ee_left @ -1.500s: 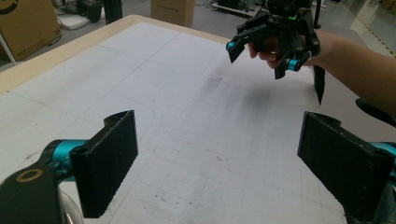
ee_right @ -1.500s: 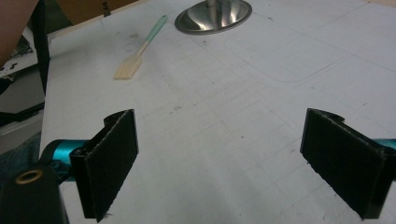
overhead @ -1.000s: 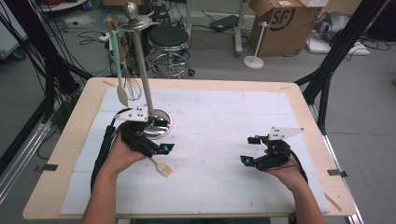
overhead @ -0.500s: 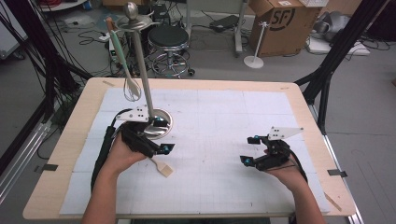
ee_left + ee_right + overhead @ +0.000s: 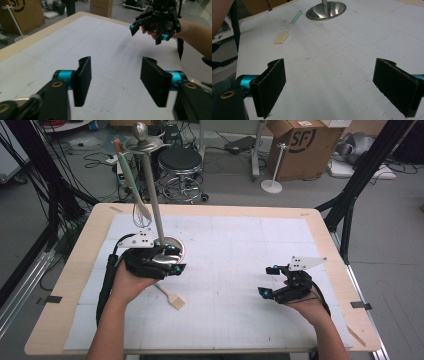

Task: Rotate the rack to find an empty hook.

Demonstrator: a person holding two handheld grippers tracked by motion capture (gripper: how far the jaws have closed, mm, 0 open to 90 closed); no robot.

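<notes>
A small spatula [image 5: 174, 299] [image 5: 287, 32] with a pale green handle and a beige blade lies flat on the white mat, just below my left hand. My left gripper [image 5: 179, 260] [image 5: 116, 75] points right beside the steel base [image 5: 176, 251] of a utensil stand. Its jaws have just been closing; they are still apart with nothing between them. My right gripper [image 5: 265, 281] [image 5: 334, 82] [image 5: 155, 23] hovers over the mat's right side, facing left, open wide and empty. The spatula lies well ahead of it.
The stand's pole [image 5: 152, 195] rises from the base [image 5: 326, 10] and carries a hanging whisk [image 5: 142, 217] and a green-handled utensil [image 5: 125, 170]. A white gridded mat [image 5: 240, 245] covers the wooden table [image 5: 80, 265]. A stool and cardboard box stand on the floor beyond.
The left gripper's jaws look a little narrower than before. Both hands stay where they were, and the spatula has not moved.
</notes>
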